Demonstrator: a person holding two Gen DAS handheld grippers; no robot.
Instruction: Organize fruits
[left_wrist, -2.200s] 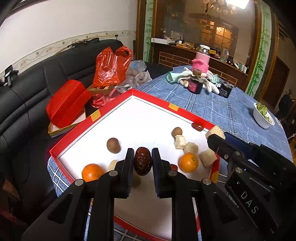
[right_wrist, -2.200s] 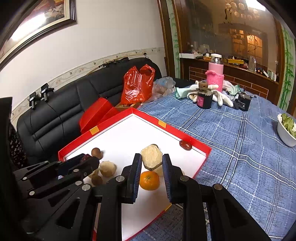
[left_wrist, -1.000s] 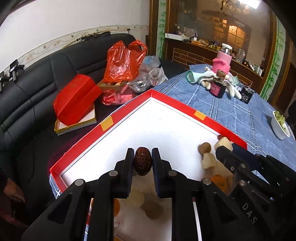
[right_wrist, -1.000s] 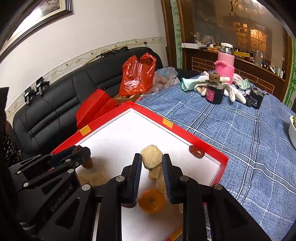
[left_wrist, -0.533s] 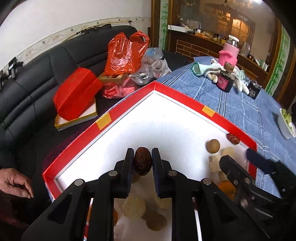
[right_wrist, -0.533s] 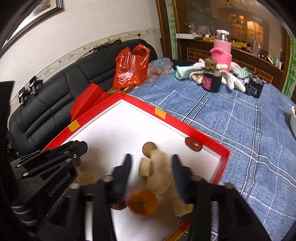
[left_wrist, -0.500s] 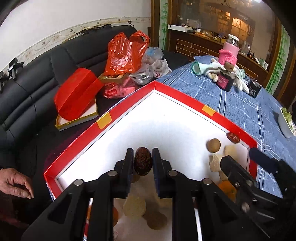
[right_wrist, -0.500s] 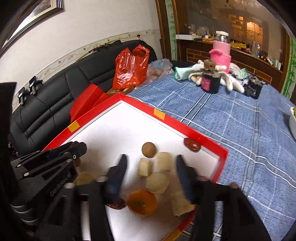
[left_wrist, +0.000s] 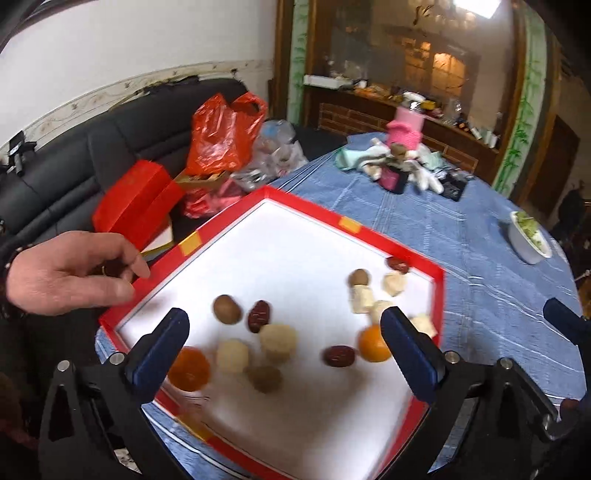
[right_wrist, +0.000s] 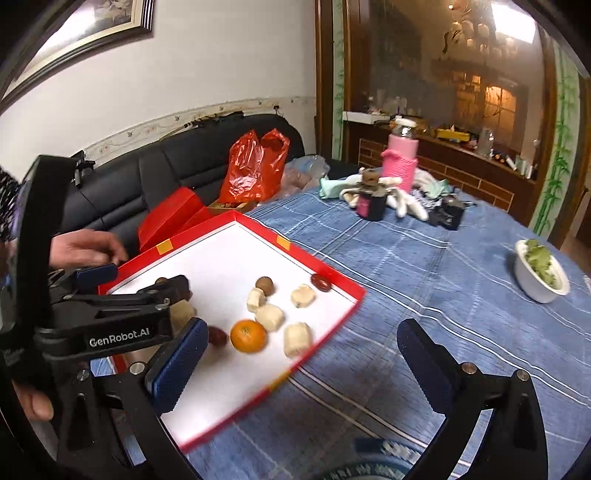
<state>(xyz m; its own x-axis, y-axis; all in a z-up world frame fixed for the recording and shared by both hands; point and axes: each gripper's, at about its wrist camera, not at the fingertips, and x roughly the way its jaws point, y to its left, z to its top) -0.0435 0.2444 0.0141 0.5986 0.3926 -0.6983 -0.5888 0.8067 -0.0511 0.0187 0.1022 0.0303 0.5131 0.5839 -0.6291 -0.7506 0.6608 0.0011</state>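
Observation:
A red-rimmed white tray (left_wrist: 424, 264) (right_wrist: 332, 282) lies on the blue checked table. In it are two oranges (left_wrist: 373, 344) (left_wrist: 188, 370), dark red dates (left_wrist: 259, 315) (left_wrist: 339, 355) (left_wrist: 398, 264), brown round fruits (left_wrist: 226, 309) (left_wrist: 359, 277) and several pale chunks (left_wrist: 277, 342). My left gripper (left_wrist: 282, 350) is open and empty above the tray's near side. My right gripper (right_wrist: 295, 358) is open and empty over the tray's right edge, with an orange (right_wrist: 248, 335) and pale chunks (right_wrist: 296, 339) ahead. The left gripper (right_wrist: 147, 295) shows at the left of the right wrist view.
A bare hand (left_wrist: 70, 273) rests at the tray's left rim. A white bowl of greens (left_wrist: 529, 240) (right_wrist: 541, 271) stands far right. A pink bottle, gloves and small jars (right_wrist: 399, 184) sit at the back. Red bags and a red box (left_wrist: 140, 199) lie on the black sofa.
Both grippers have opened. The date has left the left gripper and the pale chunk has left the right; both lie in the tray. A hand has come to the tray's left rim.

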